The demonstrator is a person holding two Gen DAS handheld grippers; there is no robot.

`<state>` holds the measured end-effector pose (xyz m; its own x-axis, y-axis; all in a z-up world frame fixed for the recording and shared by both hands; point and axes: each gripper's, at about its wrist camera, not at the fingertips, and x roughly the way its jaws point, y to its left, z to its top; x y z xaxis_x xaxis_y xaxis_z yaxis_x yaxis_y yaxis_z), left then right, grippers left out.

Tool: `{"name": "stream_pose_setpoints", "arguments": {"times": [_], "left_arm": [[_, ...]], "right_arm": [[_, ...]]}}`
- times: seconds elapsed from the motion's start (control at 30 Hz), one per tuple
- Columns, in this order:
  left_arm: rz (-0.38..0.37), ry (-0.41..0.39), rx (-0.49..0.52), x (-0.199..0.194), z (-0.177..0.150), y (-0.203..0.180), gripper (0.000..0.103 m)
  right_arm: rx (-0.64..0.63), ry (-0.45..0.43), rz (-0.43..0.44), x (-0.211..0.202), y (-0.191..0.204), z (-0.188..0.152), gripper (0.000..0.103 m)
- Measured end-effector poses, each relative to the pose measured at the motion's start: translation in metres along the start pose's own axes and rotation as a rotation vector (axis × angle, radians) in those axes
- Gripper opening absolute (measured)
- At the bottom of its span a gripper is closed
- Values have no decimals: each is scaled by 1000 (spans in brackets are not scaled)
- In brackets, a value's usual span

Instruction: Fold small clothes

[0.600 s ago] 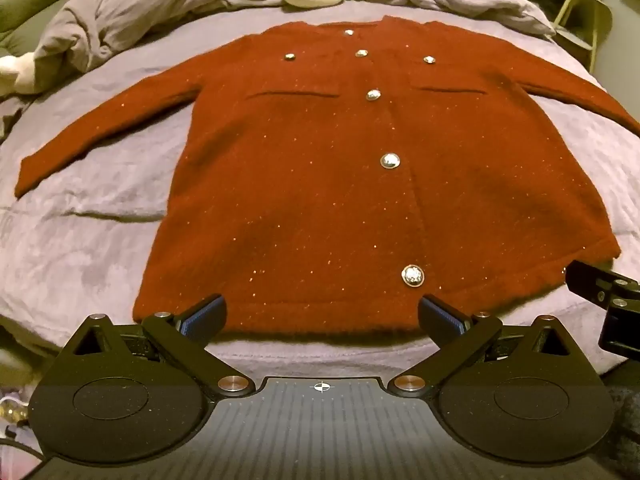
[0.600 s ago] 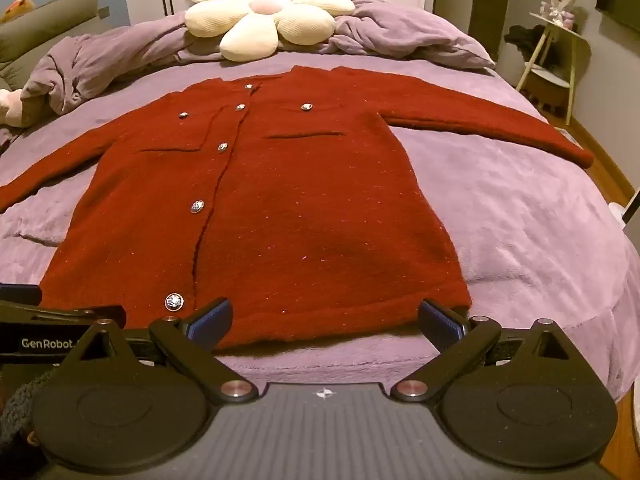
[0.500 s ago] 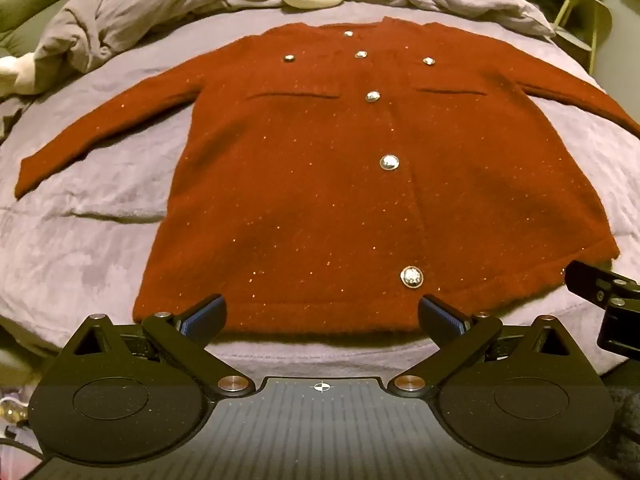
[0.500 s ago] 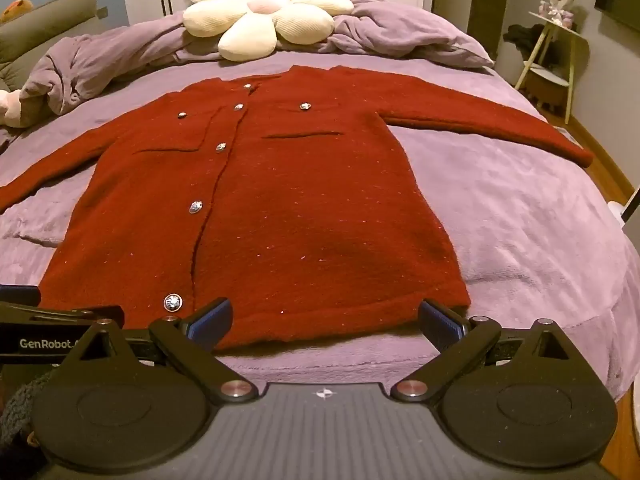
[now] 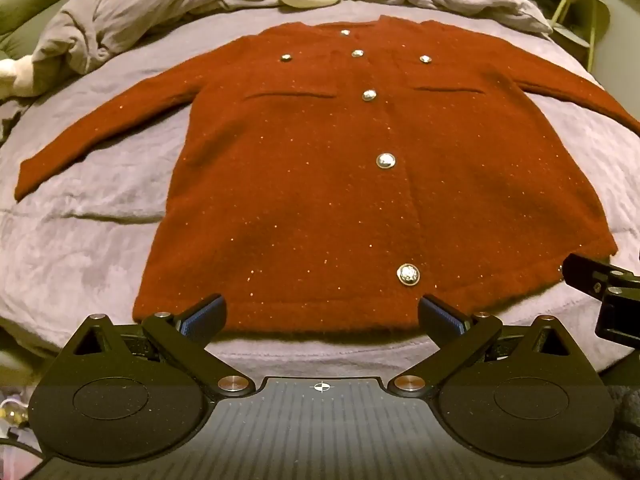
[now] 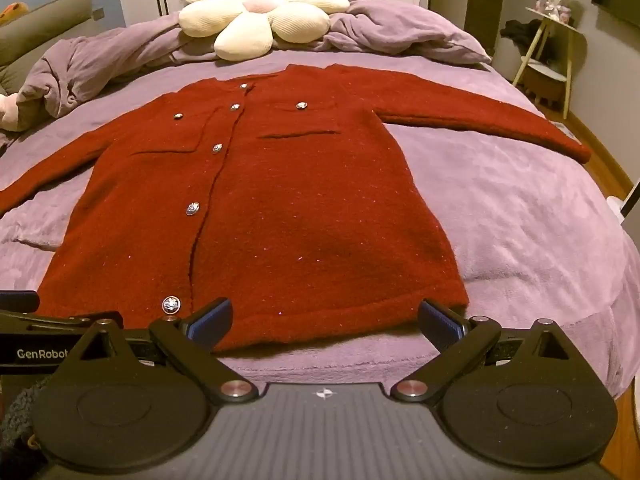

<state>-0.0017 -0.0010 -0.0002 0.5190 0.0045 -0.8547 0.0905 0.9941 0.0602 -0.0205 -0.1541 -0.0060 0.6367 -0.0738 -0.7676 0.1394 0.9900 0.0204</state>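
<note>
A dark red knit cardigan [image 5: 320, 184] with silver buttons lies flat and face up on the purple bed, both sleeves spread out to the sides. It also shows in the right wrist view [image 6: 280, 216]. My left gripper [image 5: 320, 314] is open and empty, just short of the hem's left half. My right gripper [image 6: 326, 318] is open and empty, just short of the hem's right half. The right gripper's body shows at the right edge of the left wrist view [image 5: 604, 292].
The purple bed cover [image 6: 520, 208] surrounds the cardigan. A bunched purple duvet [image 6: 100, 64] and a white flower-shaped cushion [image 6: 260, 12] lie at the far end. A small side table [image 6: 552, 48] stands off the bed's right side, over wooden floor.
Both views have shifted very slightly; the cardigan sits a touch lower in the left wrist view. Both grippers stay open and empty.
</note>
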Motion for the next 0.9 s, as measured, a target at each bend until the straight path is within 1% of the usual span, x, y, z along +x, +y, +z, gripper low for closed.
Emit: {"name": "stream_pose_setpoints", "arguments": {"times": [0.9], "left_arm": [[-5,10,-5,1,-3,1,103]], "right_arm": [[17,8,-7,1,-2,1,99]]}}
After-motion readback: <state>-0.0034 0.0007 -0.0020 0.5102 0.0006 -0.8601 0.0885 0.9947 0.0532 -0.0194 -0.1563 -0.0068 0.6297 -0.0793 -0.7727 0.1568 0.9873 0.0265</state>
